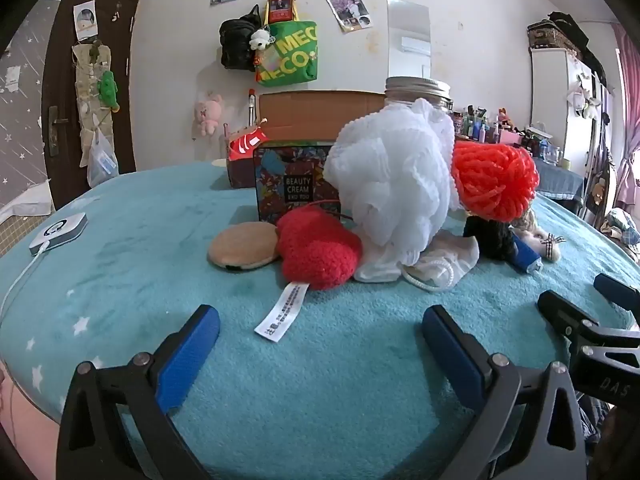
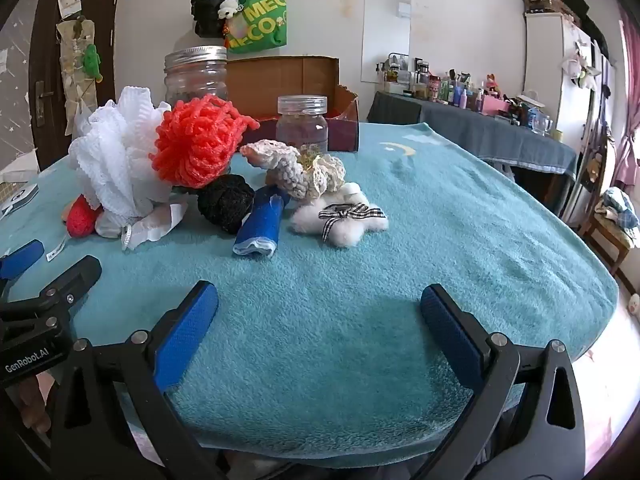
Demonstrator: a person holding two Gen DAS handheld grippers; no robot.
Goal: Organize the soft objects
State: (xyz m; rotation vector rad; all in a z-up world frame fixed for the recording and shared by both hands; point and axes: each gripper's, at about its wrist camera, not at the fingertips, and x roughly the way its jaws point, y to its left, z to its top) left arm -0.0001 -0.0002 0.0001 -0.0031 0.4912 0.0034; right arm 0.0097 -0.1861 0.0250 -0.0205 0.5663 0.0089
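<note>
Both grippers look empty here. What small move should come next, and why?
Probably ease the right gripper forward toward the blue rolled cloth: it lies nearest that gripper, at the front of the pile, and both it and the left gripper stand open over bare teal blanket.

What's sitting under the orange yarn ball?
The orange yarn ball rests on a black knitted bundle, leaning against the white mesh pouf. Anything beneath the black bundle is hidden.

We read "BEAUTY CREAM" on the patterned tin [image 1: 294,184], "MECO" on the far green tote bag [image 1: 290,56], and "GenRobot.AI" on the left gripper [image 2: 18,264].
</note>
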